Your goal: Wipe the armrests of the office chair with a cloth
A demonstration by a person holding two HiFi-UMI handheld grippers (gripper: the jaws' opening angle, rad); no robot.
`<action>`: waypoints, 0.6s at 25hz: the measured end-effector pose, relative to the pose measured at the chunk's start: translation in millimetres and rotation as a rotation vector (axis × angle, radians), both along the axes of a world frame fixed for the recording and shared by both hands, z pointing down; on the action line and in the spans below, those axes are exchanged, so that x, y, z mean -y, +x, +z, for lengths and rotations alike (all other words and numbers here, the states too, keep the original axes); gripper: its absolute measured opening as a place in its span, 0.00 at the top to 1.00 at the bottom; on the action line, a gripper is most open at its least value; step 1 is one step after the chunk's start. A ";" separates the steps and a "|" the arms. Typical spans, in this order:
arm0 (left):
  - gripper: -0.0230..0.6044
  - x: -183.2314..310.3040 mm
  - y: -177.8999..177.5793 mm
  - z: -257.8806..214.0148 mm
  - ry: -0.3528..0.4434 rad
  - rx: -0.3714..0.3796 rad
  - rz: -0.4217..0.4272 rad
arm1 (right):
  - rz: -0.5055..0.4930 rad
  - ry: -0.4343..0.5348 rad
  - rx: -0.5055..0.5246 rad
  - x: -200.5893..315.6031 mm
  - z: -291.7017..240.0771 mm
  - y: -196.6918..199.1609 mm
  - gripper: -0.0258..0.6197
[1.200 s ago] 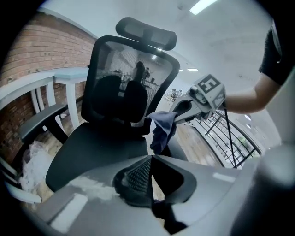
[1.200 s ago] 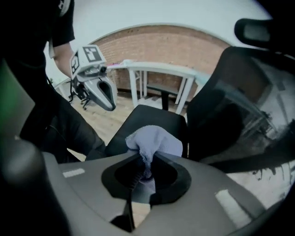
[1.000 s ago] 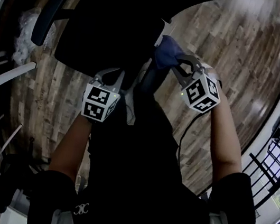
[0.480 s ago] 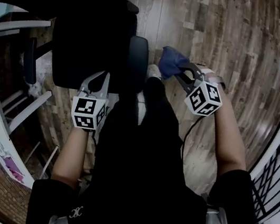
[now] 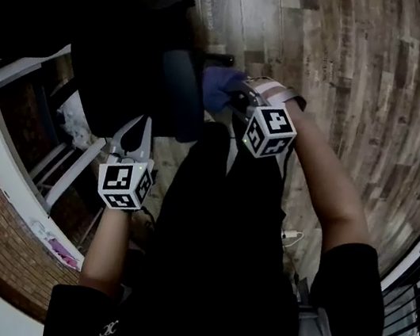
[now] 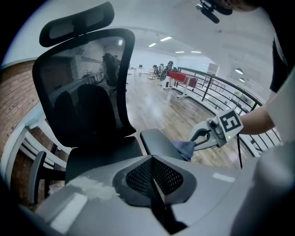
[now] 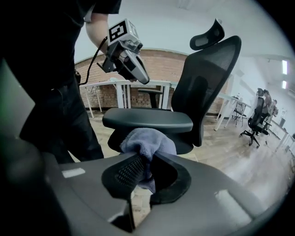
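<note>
The right gripper [image 7: 146, 162] clamps the cloth [image 7: 148, 142] at one armrest's [image 7: 147, 120] end. The left gripper [image 6: 154, 182] is closed and empty. The other armrest [image 6: 36, 177] likely remains to wipe.

The right hand-held gripper [image 5: 236, 98] has brought the cloth [image 5: 216, 88] from beside the armrest [image 5: 177, 91] up against it.

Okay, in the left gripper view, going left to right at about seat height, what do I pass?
Far armrest → chair seat → near armrest → cloth → right tongs, shut on the cloth.
</note>
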State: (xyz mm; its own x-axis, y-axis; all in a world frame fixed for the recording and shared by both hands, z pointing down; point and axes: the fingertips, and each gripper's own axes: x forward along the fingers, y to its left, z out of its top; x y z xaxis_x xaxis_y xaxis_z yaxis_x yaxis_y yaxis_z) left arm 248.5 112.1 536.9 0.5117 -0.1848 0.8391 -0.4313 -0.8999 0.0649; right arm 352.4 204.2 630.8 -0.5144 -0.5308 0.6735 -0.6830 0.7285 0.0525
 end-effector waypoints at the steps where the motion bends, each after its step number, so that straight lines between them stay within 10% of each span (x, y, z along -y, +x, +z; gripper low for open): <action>1: 0.95 -2.4 2.4 2.5 0.000 0.010 0.009 | 0.008 0.017 0.010 5.2 2.2 -1.9 0.89; 15: 0.95 -2.0 4.2 16.8 -0.011 0.028 -0.018 | -0.023 0.023 0.069 57.2 43.5 -33.4 0.89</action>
